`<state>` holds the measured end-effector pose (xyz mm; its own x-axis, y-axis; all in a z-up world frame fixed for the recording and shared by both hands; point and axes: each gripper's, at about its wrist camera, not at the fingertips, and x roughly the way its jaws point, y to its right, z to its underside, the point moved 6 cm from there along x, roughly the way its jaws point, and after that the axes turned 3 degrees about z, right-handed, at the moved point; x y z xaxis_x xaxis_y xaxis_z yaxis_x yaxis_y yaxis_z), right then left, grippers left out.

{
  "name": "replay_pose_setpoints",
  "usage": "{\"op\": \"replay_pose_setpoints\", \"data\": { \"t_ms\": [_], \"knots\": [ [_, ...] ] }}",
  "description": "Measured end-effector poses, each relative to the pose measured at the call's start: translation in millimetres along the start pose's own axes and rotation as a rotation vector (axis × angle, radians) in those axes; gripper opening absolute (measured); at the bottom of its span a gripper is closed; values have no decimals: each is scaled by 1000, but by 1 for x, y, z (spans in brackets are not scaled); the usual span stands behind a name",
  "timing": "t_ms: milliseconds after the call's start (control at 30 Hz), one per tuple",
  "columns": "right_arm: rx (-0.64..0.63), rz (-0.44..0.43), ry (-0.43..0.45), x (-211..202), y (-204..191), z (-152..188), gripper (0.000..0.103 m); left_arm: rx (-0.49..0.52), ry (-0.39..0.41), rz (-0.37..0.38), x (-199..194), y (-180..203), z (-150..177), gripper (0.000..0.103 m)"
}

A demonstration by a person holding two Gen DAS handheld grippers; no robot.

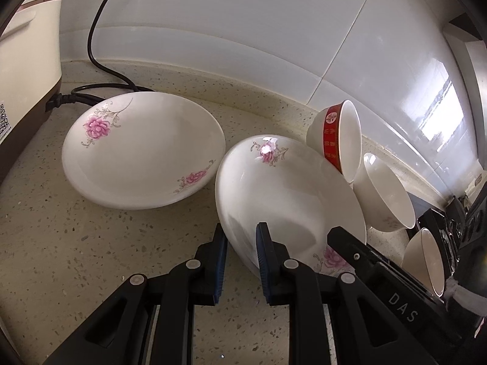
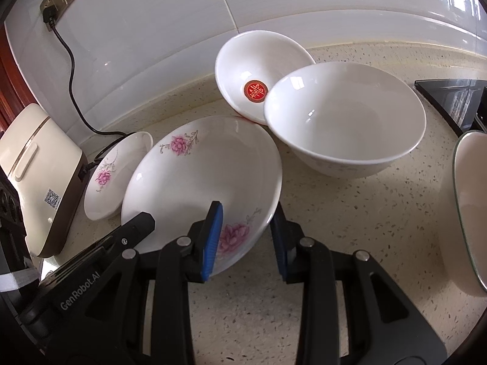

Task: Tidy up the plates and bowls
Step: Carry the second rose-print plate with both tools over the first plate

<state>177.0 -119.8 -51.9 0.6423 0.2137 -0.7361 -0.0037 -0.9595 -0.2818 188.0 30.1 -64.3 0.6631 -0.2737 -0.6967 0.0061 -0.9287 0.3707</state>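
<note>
Gripping the tilted floral plate (image 1: 289,188) from two sides at once, well in front of the tiled wall (image 1: 243,30) and raised at an angle off the speckled counter (image 1: 91,258). Pinching its near rim with the left gripper (image 1: 242,258), jaws narrow, one blue pad lying inside the dish and the other on the outside. Clamping the opposite rim with the right gripper (image 2: 246,240), jaws likewise narrow and pressing on the porcelain beside a pink flower (the rim sitting between the two blue pads).

Leaving the flat floral plate (image 1: 140,155) resting on the counter to the left, near the tilted one but apart from it, and partly covering the black cord (image 1: 97,30) running up from the cream rice cooker (image 1: 27,60).

Crowding the far edge of the tilted plate against the red-banded bowl (image 2: 258,76), itself tipped up toward the wall. Sitting just beside both, upright on the counter: the white bowl (image 2: 344,115). Showing only partly at the right border: another bowl (image 2: 471,213), with the dark stove corner (image 2: 450,97) behind it.
</note>
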Motion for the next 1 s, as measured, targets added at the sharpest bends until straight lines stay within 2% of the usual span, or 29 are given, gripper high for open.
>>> {"op": "replay_pose_setpoints", "data": {
  "t_ms": [600, 1000],
  "knots": [
    [-47, -41, 60, -31, -17, 2, 36, 10, 74, -35, -47, 0, 2, 19],
    [-115, -130, 110, -64, -53, 14, 36, -24, 140, -87, -116, -17, 19, 19]
  ]
}}
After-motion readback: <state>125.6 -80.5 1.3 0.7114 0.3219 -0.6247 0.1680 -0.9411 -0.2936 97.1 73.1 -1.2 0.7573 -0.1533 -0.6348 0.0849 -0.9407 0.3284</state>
